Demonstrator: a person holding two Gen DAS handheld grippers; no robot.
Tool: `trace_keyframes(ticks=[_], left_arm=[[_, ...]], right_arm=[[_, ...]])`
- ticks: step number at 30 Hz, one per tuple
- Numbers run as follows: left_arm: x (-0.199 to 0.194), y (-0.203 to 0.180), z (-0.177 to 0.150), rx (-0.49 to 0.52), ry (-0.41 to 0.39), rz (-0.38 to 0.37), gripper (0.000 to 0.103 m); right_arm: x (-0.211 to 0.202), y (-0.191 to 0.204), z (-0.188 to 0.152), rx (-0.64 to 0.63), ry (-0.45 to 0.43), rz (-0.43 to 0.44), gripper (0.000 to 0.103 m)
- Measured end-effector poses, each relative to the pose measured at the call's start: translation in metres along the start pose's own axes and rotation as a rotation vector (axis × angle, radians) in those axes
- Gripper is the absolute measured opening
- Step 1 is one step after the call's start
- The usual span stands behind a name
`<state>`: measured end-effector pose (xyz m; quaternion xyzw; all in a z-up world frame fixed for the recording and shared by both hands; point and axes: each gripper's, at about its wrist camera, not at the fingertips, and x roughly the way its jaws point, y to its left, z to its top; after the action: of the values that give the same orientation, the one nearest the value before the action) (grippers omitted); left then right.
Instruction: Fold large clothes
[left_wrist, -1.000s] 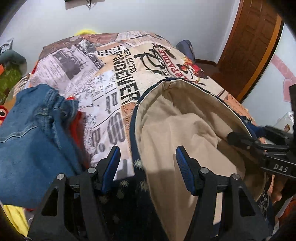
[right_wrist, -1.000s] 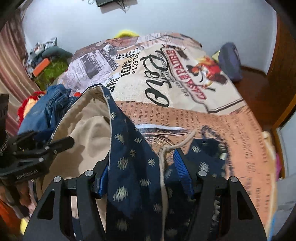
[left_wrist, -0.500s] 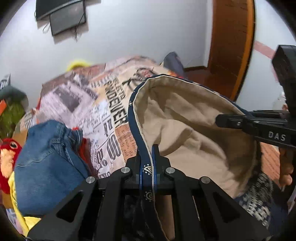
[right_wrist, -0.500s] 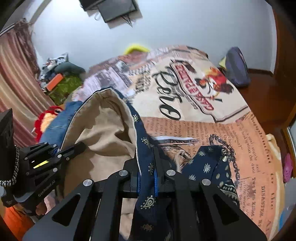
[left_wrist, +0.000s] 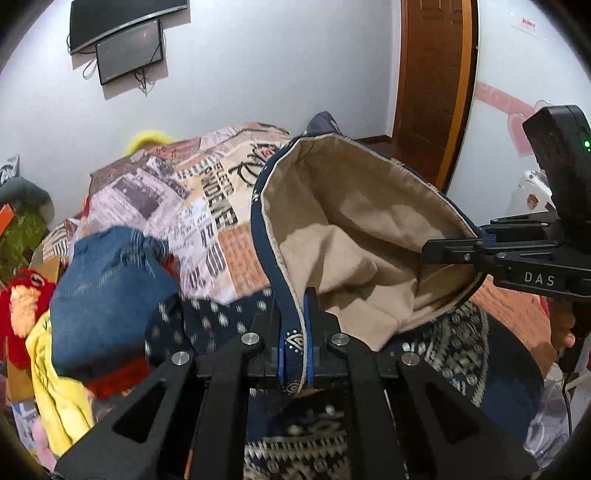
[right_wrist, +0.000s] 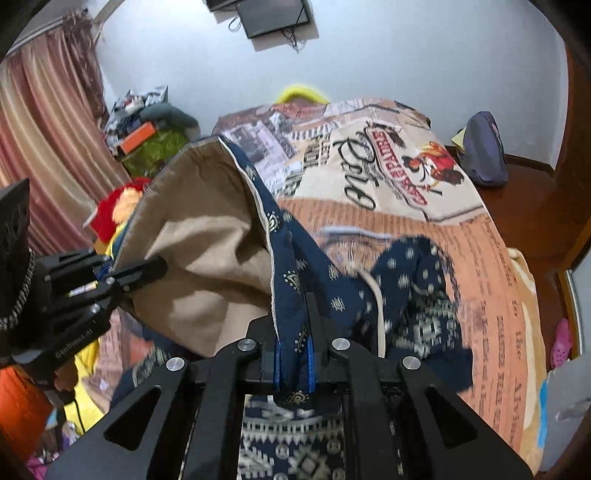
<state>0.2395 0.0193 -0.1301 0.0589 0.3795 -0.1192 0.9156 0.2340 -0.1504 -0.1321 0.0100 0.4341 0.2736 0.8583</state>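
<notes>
Garment (left_wrist: 354, 236): navy print outside, tan lining inside, held up over the bed (left_wrist: 221, 221) at frame centre in both views, its lower part trailing on the bedspread. I have its rim pinched at two places, the opening stretched between them.

Left gripper (left_wrist: 295, 332): clamped on the navy rim, low centre of its own view; it also shows at the left edge of the right view.

Right gripper (right_wrist: 293, 343): clamped on the rim too, low centre; in the left view it enters from the right edge.

Jeans (left_wrist: 107, 295): blue heap, left of the left view, blurred.

Red plush toy (left_wrist: 22, 295): far left, probably a bird.

Screen (left_wrist: 129, 55): on the wall, upper left.

Door (left_wrist: 436, 85): wooden, upper right.
</notes>
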Motion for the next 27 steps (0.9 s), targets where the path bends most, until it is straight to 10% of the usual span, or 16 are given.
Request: trace_keyframes(ticks=[14,20,27], left_arm=[[-0.001,-0.003,-0.087,-0.08,0.163,-0.077,0.007],[-0.002,0.006,-0.116,-0.109,0.236,-0.038,0.046],[-0.045,0.033,-0.118,-0.168,0.163,-0.016,0.047]], right_arm=[[0.006,0.002,-0.075,0.033,0.118,-0.021,0.009],[-0.001,-0.001,-0.091,0.022,0.159,-0.057,0.013],[-0.038,-0.003,-0.087,0.013,0.118,-0.054,0.013]])
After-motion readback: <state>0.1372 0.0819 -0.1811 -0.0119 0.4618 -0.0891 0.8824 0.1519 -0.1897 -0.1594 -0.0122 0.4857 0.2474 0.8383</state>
